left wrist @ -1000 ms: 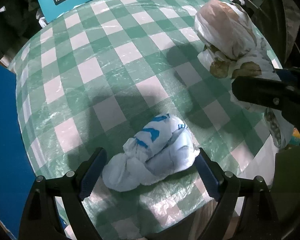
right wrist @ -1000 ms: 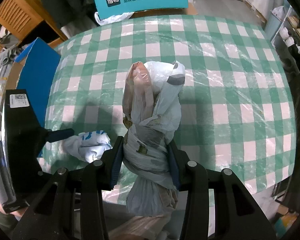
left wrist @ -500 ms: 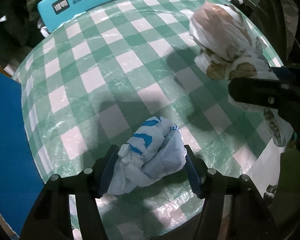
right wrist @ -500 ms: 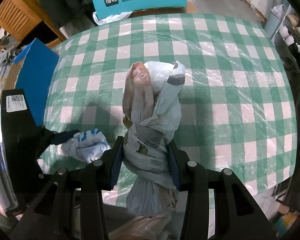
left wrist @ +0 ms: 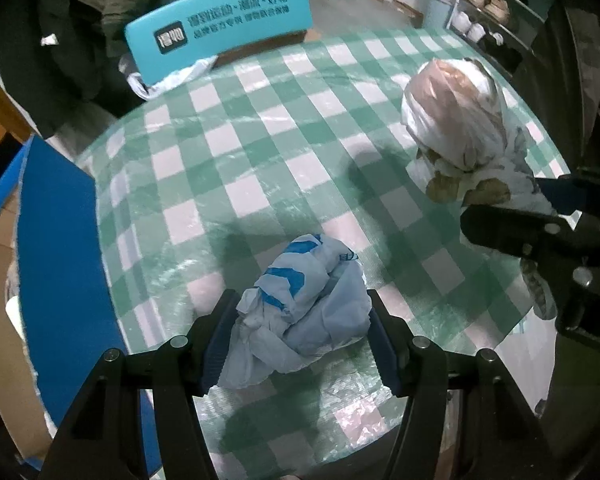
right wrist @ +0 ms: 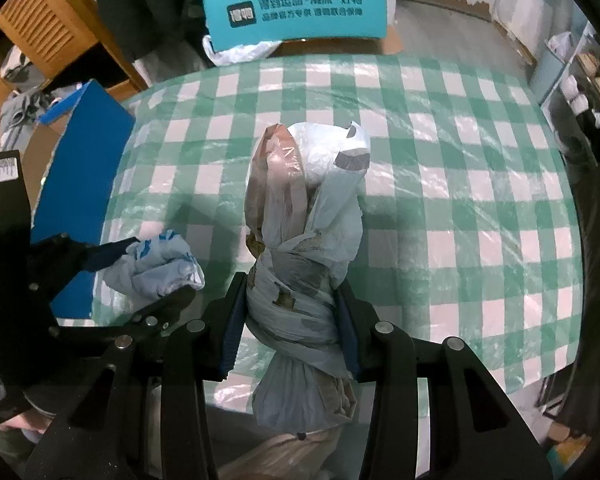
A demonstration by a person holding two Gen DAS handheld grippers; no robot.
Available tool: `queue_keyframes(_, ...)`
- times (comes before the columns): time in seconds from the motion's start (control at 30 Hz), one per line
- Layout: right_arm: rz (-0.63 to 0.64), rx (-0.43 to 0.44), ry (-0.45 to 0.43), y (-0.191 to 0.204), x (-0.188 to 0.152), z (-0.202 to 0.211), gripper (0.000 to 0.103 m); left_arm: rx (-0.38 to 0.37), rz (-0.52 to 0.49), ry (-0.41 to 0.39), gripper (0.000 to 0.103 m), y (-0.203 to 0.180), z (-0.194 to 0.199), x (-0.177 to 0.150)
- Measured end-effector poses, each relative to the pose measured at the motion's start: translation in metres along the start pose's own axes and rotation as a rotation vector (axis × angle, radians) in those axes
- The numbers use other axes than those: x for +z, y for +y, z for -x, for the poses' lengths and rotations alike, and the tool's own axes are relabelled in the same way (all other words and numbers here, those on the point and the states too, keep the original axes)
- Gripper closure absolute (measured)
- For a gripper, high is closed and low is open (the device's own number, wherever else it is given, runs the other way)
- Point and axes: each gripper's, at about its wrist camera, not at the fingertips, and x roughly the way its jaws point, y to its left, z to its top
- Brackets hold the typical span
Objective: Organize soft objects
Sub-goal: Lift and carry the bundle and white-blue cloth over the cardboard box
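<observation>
A crumpled white bag with blue stripes (left wrist: 300, 280) sits between the blue pads of my left gripper (left wrist: 300, 308), which is shut on it and holds it a little above the green checked table (left wrist: 260, 160). In the right wrist view the same bag (right wrist: 160, 264) shows at the left in the left gripper (right wrist: 148, 276). My right gripper (right wrist: 290, 292) is shut on the knotted waist of a tall bundle of white and brown plastic bags (right wrist: 308, 200). That bundle (left wrist: 452, 120) also appears at the right of the left wrist view, with the right gripper (left wrist: 504, 204) on it.
A teal chair back with white lettering (left wrist: 220, 28) stands at the table's far edge. A blue board (left wrist: 56, 260) leans beside the table on the left. Shelves with shoes (left wrist: 492, 0) stand at the far right. Dark coats (right wrist: 140, 8) hang behind the chair.
My left gripper's jaws closed in on the blue-striped bag and squeezed it, then rose with it, so the table looks farther off. The right gripper and its bundle stayed put.
</observation>
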Motion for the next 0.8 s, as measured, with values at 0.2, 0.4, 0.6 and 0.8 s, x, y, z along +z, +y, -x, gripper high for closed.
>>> queue_keyframes(0.2,0.025,0.000,-0.027,0.010,0.002,0.012,0.062,0.015,0.020,-0.038,0.040,0.012,0.022,0.001)
queue_keyframes(0.4,0.056,-0.003,-0.051,0.021,0.004,0.024,0.062,0.033,0.037,-0.069,0.040,0.019,0.040,0.001)
queue_keyframes(0.6,0.082,0.005,-0.071,0.032,0.009,0.032,0.062,0.059,0.045,-0.107,0.040,0.028,0.059,0.001)
queue_keyframes(0.8,0.107,0.014,-0.084,0.044,0.014,0.037,0.062,0.080,0.060,-0.133,0.040,0.039,0.073,-0.001)
